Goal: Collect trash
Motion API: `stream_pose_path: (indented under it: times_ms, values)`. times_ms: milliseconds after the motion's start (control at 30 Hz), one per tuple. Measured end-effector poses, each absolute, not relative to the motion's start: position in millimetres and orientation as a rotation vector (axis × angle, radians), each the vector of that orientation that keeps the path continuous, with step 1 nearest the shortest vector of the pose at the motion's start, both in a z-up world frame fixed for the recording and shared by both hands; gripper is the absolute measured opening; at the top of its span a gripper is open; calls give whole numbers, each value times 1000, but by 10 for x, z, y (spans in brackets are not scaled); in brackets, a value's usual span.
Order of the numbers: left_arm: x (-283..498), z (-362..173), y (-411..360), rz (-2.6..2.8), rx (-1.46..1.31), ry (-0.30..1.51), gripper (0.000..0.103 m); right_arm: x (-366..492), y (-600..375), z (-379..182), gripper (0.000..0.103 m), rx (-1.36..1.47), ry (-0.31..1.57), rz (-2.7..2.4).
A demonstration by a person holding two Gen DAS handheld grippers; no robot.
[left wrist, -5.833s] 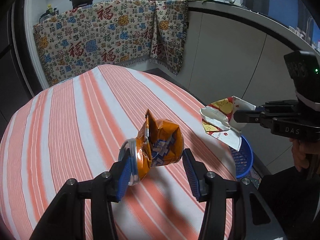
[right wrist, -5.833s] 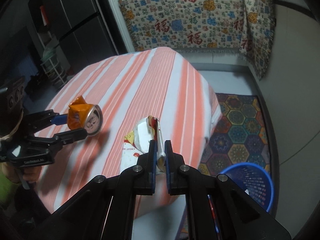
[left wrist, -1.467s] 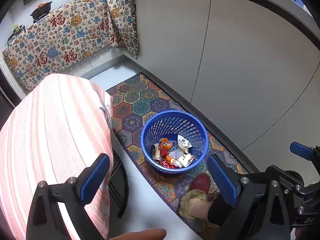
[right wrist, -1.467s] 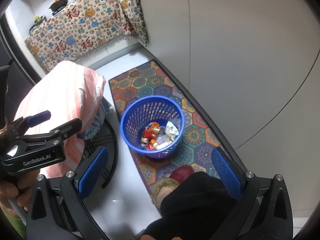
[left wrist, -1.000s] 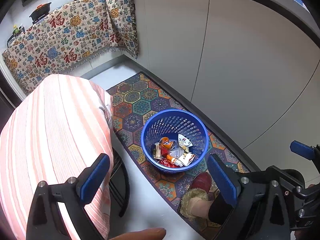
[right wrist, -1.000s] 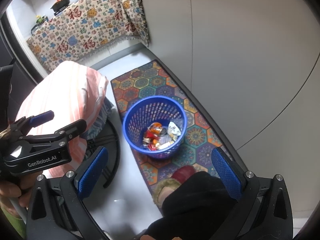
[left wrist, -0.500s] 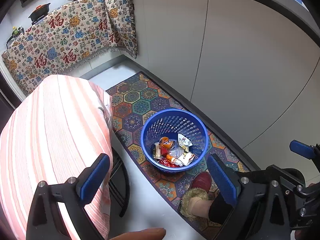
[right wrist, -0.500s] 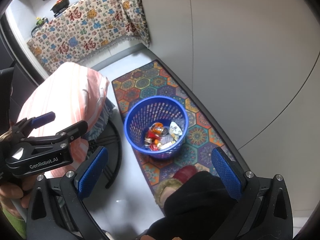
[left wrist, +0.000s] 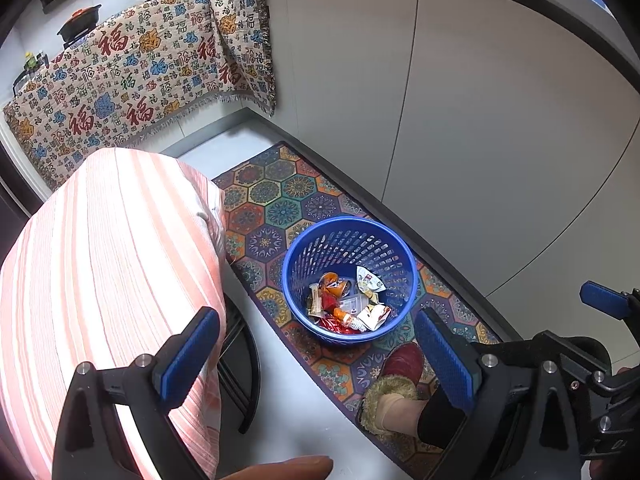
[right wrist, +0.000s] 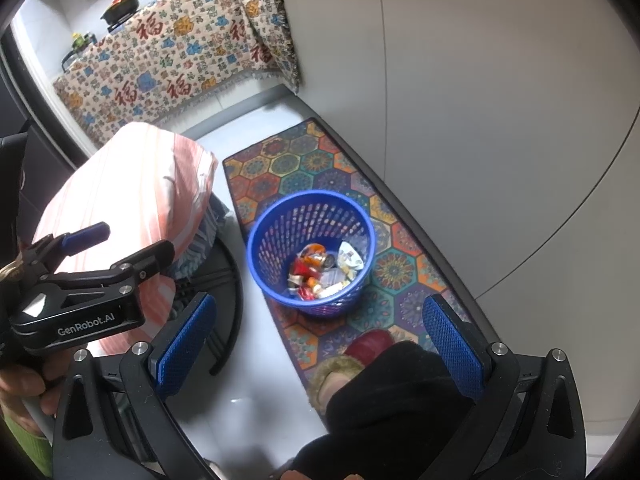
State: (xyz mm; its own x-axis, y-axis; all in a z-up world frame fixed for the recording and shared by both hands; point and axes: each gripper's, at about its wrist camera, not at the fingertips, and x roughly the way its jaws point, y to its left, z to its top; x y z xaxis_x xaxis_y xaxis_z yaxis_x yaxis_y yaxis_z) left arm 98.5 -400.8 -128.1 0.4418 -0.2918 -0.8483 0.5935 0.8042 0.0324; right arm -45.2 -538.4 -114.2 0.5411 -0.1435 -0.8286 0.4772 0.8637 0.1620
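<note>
A blue plastic basket (left wrist: pixel 289 268) stands on the floor rug and holds the trash (left wrist: pixel 344 304): an orange snack bag, white wrappers and red scraps. My left gripper (left wrist: pixel 316 340) hangs above the basket, open and empty. My right gripper (right wrist: pixel 318 336) is also above the basket (right wrist: pixel 272 232), open wide with nothing between its fingers. The trash (right wrist: pixel 320 268) shows in this view too. Each gripper appears in the other's view: the right gripper (left wrist: pixel 600 304) at the right edge, the left gripper (right wrist: pixel 92 256) at the left, over the table's edge.
A table under an orange-striped cloth (left wrist: pixel 100 260) stands left of the basket, with its black base (left wrist: pixel 244 364) below. A patterned rug (left wrist: pixel 280 200) lies along grey cabinets (left wrist: pixel 480 140). A person's foot in a red slipper (left wrist: pixel 400 364) is beside the basket.
Since 5.8 s ago both grippers left the table, opened, and the orange bag and white wrapper now lie in the basket. Over the last second the views only drifted slightly.
</note>
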Motion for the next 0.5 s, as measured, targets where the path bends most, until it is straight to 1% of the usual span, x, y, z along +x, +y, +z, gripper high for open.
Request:
stream_pose_path:
  times_ms: [500]
  values:
    - [980,-1284,-4022,-563,352,967,100,-435,-5375,-1155,103,392,939,-372]
